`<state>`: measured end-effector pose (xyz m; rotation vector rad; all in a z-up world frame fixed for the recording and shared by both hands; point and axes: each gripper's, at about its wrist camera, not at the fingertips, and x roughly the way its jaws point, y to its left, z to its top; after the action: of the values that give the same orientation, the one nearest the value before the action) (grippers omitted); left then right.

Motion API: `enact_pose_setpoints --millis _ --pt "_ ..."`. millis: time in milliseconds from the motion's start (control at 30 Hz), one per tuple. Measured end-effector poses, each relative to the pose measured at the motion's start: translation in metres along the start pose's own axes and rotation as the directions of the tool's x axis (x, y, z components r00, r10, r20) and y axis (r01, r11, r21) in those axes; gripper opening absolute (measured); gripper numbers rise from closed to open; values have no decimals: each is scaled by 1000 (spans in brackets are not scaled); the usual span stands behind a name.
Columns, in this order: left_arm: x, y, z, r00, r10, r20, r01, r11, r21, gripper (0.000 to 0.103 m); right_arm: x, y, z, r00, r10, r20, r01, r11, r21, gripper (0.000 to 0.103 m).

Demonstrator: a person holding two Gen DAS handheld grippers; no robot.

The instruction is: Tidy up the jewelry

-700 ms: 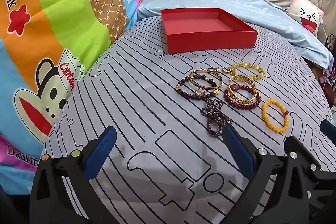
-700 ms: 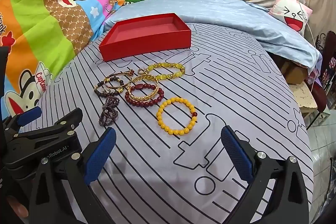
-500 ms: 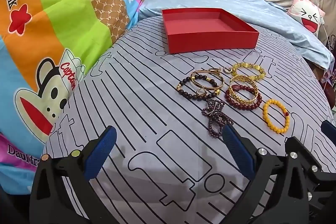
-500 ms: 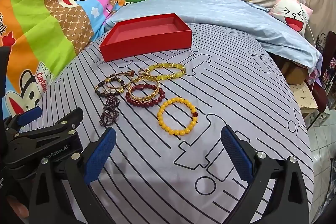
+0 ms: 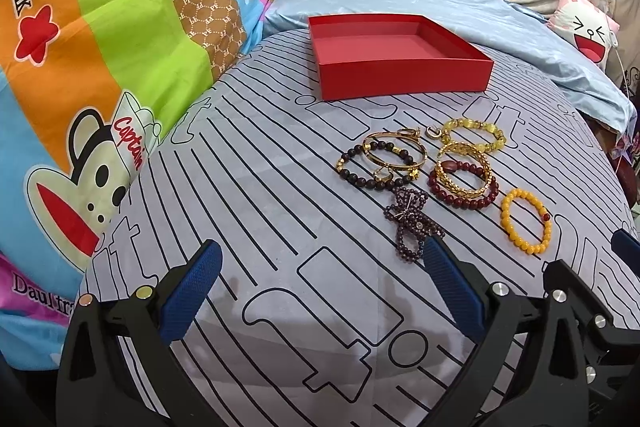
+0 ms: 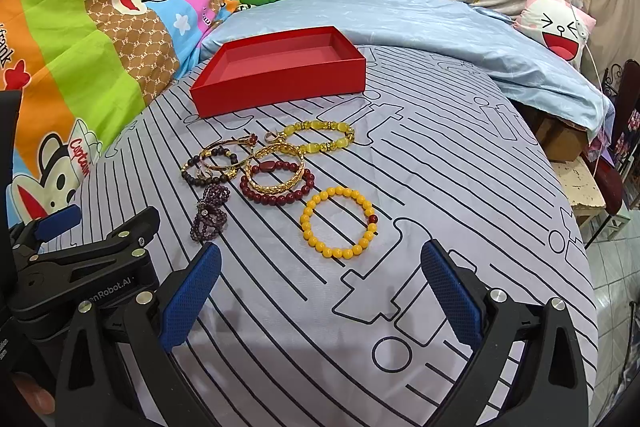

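Observation:
An empty red box (image 5: pixel 400 55) (image 6: pixel 280 67) sits at the far side of the striped sheet. Several bracelets lie in a cluster in front of it: an orange bead bracelet (image 5: pixel 526 221) (image 6: pixel 339 221), a dark red bead bracelet with a gold chain on it (image 5: pixel 464 179) (image 6: pixel 276 179), a yellow stone bracelet (image 5: pixel 474 135) (image 6: pixel 320 137), a gold bangle over dark beads (image 5: pixel 384 163) (image 6: pixel 216 163), and a purple bead strand (image 5: pixel 408 223) (image 6: pixel 210 213). My left gripper (image 5: pixel 320 291) is open, nearer than the purple strand. My right gripper (image 6: pixel 320 291) is open, just short of the orange bracelet.
A colourful cartoon quilt (image 5: pixel 100 47) rises along the left. A light blue blanket (image 6: pixel 420 23) and a pink face pillow (image 6: pixel 556 27) lie behind. The bed edge drops off at the right, with a stool (image 6: pixel 580 183) beside it.
Both views have shifted very slightly; the jewelry sits a touch lower and nearer in frame. Both grippers stay open and nothing has been touched.

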<state>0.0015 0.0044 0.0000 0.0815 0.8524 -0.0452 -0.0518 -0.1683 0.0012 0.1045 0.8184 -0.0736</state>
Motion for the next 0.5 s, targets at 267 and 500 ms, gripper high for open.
enact_pose_setpoints --millis 267,500 --pt "1 -2 -1 1000 -23 -6 23 1000 -22 96 -1 0 1 1000 1 2 -1 1000 1 96" --pt "0 -2 -1 999 -35 6 36 999 -37 96 -2 1 1 1000 2 4 -2 1000 0 96"
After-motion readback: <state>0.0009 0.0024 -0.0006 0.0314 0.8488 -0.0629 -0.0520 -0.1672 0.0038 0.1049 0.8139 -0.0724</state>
